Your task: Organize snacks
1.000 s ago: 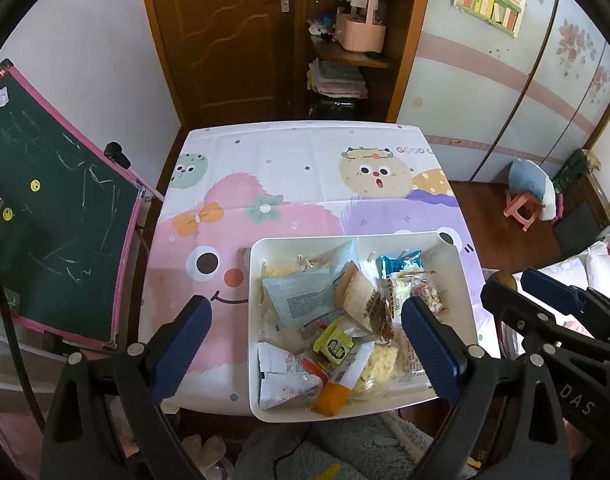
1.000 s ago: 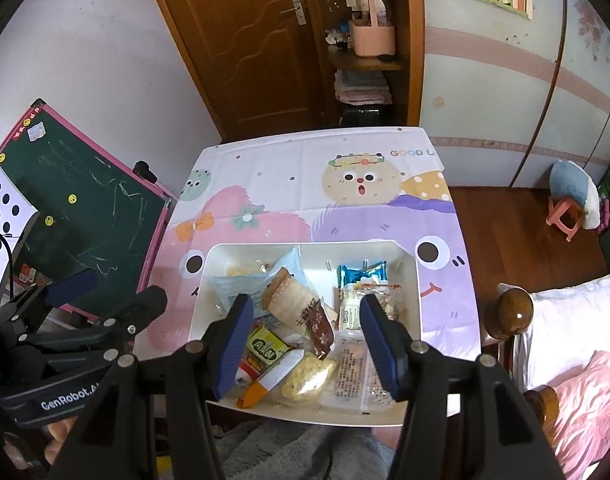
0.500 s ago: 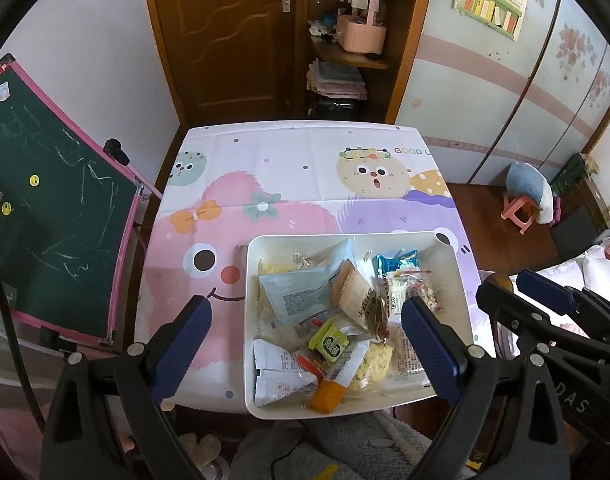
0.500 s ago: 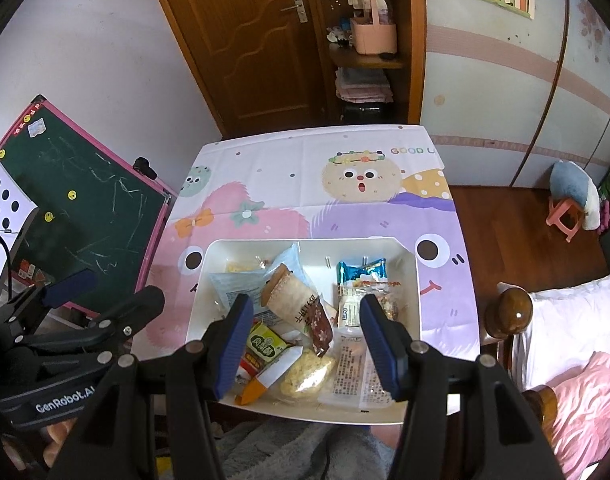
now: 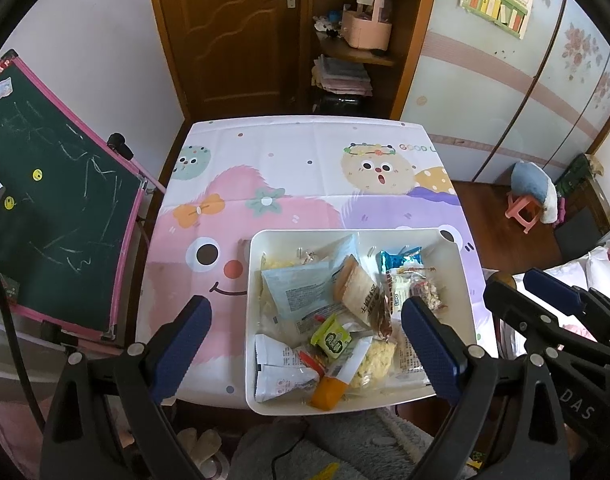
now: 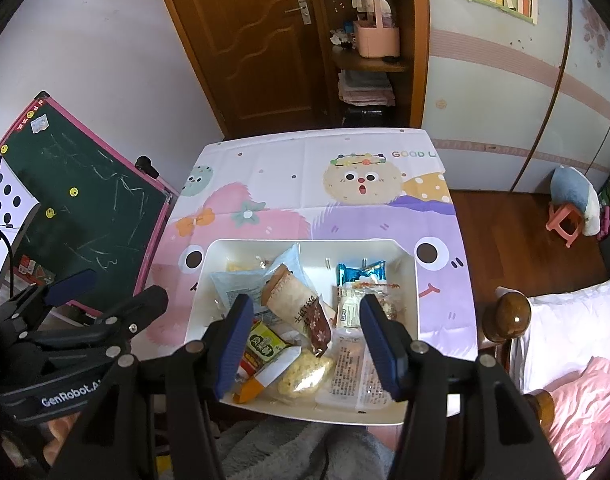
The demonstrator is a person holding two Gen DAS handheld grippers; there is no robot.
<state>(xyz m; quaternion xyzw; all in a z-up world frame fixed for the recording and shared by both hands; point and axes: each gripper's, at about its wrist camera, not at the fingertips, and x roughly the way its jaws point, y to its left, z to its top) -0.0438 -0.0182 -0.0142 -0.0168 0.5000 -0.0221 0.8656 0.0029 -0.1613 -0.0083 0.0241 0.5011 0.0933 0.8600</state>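
Note:
A white tray [image 5: 249, 320] [image 6: 410, 280] sits at the near edge of the table, piled with several snacks. Among them are a light blue packet [image 5: 297, 292], a tan and brown packet [image 5: 361, 294] [image 6: 301, 308], a green sachet [image 5: 331, 338] [image 6: 265, 343], an orange-capped tube [image 5: 328, 393] and a blue wrapper [image 5: 401, 258] [image 6: 359, 272]. My left gripper [image 5: 305, 305] hovers above the tray's left half, open wide and holding nothing. My right gripper [image 6: 305, 301] hovers over the tray's middle, also open, nothing between its fingers.
The table wears a cartoon cloth [image 5: 289, 168]; its far half is bare. A green chalkboard [image 5: 53, 208] leans at the left. A wooden bedpost [image 6: 509, 316] and bed stand at the right, a pink stool [image 5: 523, 210] on the floor beyond, a door and shelf behind.

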